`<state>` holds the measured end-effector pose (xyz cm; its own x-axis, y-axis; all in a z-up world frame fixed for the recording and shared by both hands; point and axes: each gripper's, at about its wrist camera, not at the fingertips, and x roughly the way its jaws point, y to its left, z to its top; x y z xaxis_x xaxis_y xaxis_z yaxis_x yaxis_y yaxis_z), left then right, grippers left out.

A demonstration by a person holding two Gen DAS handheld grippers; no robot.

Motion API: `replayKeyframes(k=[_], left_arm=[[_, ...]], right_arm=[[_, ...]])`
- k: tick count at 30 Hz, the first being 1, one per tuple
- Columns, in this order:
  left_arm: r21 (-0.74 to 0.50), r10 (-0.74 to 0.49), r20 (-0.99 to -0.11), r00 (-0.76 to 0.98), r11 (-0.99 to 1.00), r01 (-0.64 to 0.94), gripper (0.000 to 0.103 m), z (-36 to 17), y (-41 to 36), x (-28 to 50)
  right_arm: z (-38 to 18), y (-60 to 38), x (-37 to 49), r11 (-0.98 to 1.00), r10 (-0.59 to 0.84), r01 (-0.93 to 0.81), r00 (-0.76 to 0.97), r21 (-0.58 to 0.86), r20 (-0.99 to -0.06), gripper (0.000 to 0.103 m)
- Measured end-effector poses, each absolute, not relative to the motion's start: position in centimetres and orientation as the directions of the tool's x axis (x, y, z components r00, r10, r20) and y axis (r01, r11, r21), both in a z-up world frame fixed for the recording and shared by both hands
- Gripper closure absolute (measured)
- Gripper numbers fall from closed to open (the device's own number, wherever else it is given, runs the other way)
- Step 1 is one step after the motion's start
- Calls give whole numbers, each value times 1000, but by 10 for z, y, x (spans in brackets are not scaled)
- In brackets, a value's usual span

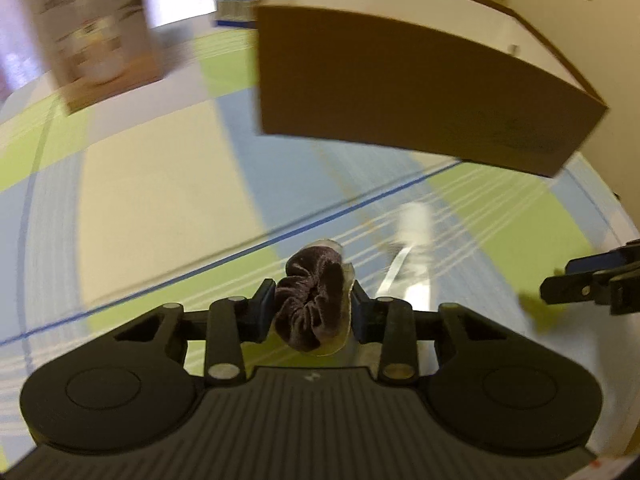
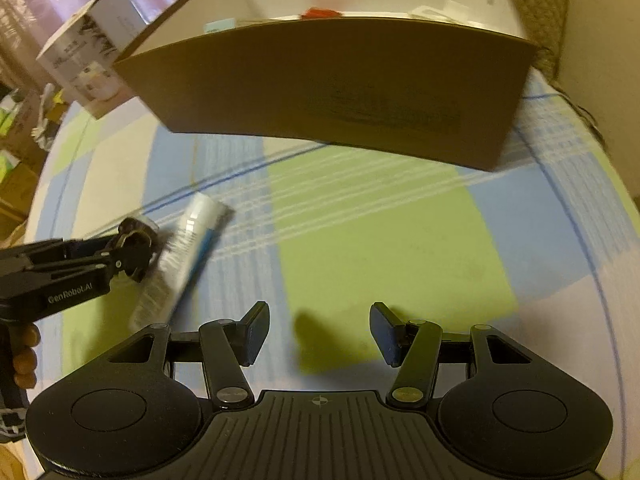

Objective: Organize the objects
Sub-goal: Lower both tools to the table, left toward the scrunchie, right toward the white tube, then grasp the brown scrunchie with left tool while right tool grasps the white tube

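Brown scrunchie (image 1: 314, 300) pinched in left claw (image 1: 312, 312), raised above checked cloth (image 2: 380, 240), right claw (image 2: 318, 334) spread, empty

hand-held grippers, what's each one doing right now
Left hand-held gripper: closed on the dark scrunchie.
Right hand-held gripper: open, holding nothing.

A plush velvet scrunchie (image 1: 314, 300) is showing soft ribbed folds at lower centre; behind it, matt brown cardboard box (image 1: 420, 92); a glossy plastic tube (image 2: 184, 256) is lying on woven checked cloth (image 2: 380, 232).
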<state>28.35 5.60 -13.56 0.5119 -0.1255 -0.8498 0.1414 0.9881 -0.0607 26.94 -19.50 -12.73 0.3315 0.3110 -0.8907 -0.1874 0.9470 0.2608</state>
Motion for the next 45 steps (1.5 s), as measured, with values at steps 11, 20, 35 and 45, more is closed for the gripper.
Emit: replayKeyframes(k=[11, 20, 35, 45], left_arm=[[-3, 29, -861, 509, 998, -62, 71, -133, 122, 253], [6, 48, -869, 492, 996, -87, 70, -137, 124, 246], [-15, 21, -883, 468, 997, -74, 77, -143, 116, 239], [-138, -142, -887, 439, 990, 40, 80, -141, 61, 224]], right_arm=[[-147, -112, 291, 894, 439, -247, 316, 374, -841, 50], [-163, -51, 290, 929, 275, -349, 444, 118, -853, 50], [-167, -87, 266, 742, 344, -670, 366, 12, -865, 67], [-157, -183, 240, 720, 336, -693, 321, 22, -885, 68]])
